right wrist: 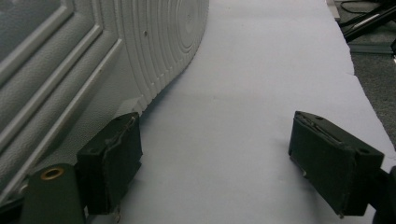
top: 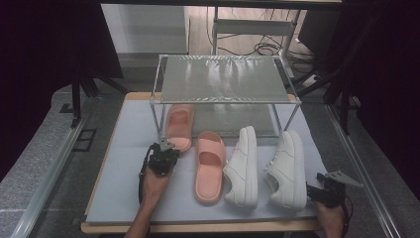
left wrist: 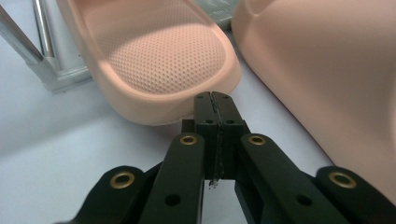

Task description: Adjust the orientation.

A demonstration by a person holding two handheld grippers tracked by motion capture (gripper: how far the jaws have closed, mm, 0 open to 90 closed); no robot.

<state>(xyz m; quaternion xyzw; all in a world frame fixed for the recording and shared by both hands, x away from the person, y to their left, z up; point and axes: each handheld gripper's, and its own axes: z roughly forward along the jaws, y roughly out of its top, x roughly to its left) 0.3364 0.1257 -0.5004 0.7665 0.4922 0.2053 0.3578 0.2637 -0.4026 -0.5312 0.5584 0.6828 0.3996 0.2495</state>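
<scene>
Left gripper (left wrist: 215, 100), jaws pressed together and empty, sits at the heel of the pink slide (left wrist: 159, 60), probably touching it; the slide's long axis runs straight ahead under the metal rack (top: 228, 79)

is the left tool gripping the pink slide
No, the left tool is shut with its tips pressed together just short of the pink slide, nothing between them.

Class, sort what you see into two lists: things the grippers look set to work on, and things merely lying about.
Likely in play:
left gripper
right gripper
pink slides
white sneakers
metal shoe rack

Lying about:
floor cables
</scene>
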